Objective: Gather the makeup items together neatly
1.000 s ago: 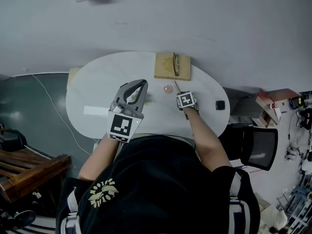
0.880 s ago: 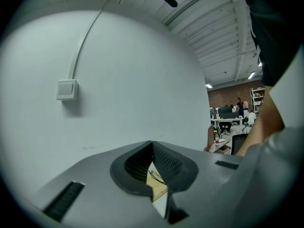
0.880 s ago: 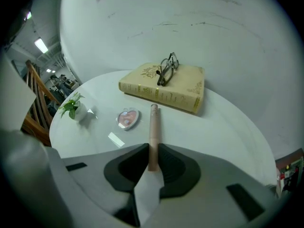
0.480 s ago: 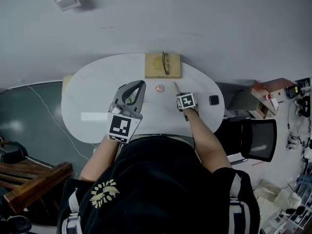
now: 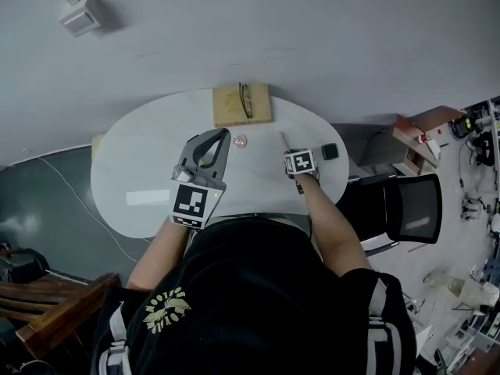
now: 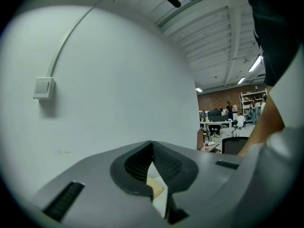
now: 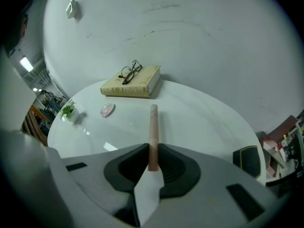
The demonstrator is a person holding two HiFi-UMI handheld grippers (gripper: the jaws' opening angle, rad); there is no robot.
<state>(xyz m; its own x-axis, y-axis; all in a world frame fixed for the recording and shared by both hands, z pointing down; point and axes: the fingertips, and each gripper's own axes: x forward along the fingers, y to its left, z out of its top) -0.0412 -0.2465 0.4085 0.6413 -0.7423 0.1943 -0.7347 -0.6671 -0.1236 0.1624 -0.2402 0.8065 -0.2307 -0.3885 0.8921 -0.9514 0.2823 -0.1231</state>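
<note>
Where the right gripper (image 7: 153, 152) tilts steeply down over the near right part of the white oval table (image 5: 148, 170), its jaws are clamped on the lower end of a slim makeup stick (image 7: 153, 122). The stick juts from the pads toward twelve o'clock, raised above the tabletop. It is a plain, thin cylinder, dusty pink along its whole visible length, with a rounded far tip. Any print on it is too small to read, its gripped end is hidden between the pads, and what kind of makeup it is cannot be told.

At nine o'clock of that gripper, the left gripper (image 6: 152, 145) is held nearly level with its jaws closed tip to tip and nothing between them. Its own view is mostly grey wall, with only a sliver of table showing under the tips. In the head view the person's torso covers the near rim of the table.

Farther on, a small round pink compact (image 7: 107, 110) lies flat on the table at eleven o'clock of the stick, well apart from it. A tiny potted plant (image 7: 68, 110) stands at ten o'clock near the left rim. A black square pad (image 7: 249, 160) sits at four o'clock, partly cut off by the gripper body. At the table's far edge, at twelve o'clock, lies a tan book (image 7: 137, 85) with folded glasses (image 7: 129, 71) on top
</note>
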